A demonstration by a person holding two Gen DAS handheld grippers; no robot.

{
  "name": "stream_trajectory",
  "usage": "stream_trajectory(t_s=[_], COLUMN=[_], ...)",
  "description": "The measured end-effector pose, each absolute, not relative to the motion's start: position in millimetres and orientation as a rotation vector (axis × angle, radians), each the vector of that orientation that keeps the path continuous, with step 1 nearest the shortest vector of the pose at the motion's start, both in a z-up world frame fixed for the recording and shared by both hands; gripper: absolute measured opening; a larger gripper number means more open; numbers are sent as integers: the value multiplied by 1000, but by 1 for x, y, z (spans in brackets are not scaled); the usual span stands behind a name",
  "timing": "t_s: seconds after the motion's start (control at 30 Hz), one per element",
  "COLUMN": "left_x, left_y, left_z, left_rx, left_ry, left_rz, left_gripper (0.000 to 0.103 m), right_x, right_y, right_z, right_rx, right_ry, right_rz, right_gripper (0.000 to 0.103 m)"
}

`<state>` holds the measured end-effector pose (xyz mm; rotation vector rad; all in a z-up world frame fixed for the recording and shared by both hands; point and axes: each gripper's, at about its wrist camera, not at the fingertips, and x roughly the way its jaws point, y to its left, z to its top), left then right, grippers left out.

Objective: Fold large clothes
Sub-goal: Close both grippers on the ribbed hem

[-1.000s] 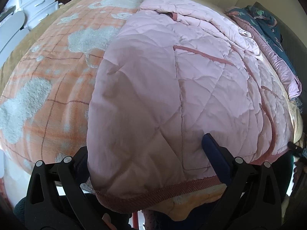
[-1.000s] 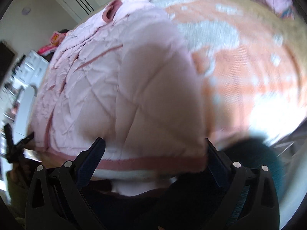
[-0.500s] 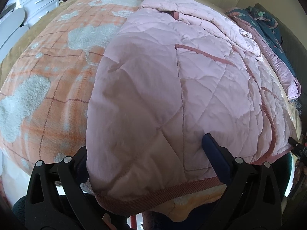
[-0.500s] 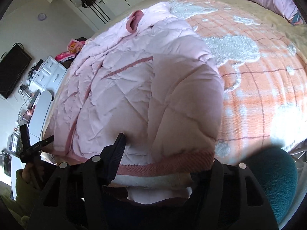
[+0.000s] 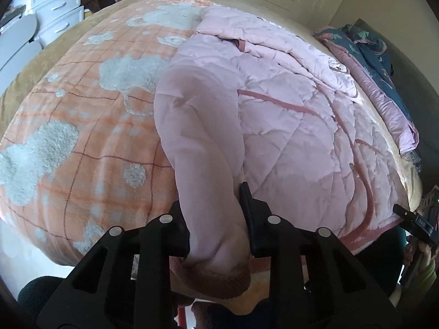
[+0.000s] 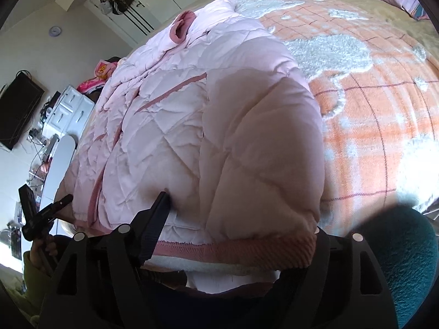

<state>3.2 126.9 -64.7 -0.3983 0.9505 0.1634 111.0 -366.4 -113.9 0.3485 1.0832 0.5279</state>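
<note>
A pink quilted jacket with a darker ribbed hem lies spread on the bed; it also shows in the right wrist view. My left gripper is shut on the jacket's left hem corner, with bunched fabric pinched between the jaws. My right gripper sits around the jacket's right hem corner. Its left finger shows on the fabric. Its right finger is hidden behind the jacket.
The bed carries an orange checked blanket with white fluffy patches. More bedding lies along the far right. White drawers stand at the back left. A teal cushion is at the lower right.
My left gripper has closed from wide open onto the left hem corner, bunching the fabric. My right gripper's jaws have narrowed around the right hem corner.
</note>
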Motion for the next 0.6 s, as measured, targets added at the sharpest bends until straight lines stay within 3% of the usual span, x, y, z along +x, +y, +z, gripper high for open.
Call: stream_trajectory(t_s=[0.07, 0.13, 0.2, 0.3, 0.4, 0.6], left_x=[4, 4, 7, 7, 5, 6], left_y=[129, 130, 131, 133, 133, 126], left_z=[-69, -72, -75, -74, -67, -34], left_rx=[-419, -427, -436, -465, -479, -442], left_ry=[960, 966, 974, 960, 930, 837], left_rz=[164, 164, 164, 161, 152, 141], left_gripper=[21, 21, 22, 20, 13, 10], right_x=[110, 109, 108, 107, 105, 110], right_y=[-365, -363, -364, -365, -362, -351], right_z=[-116, -115, -113, -101, -82, -35], right_rx=[361, 349, 386, 404, 383, 318], right_ry=[1086, 1078, 1060, 1011, 948, 819], right_rz=[529, 533, 549, 579, 598, 635], right_gripper=[73, 67, 47, 28, 23, 21])
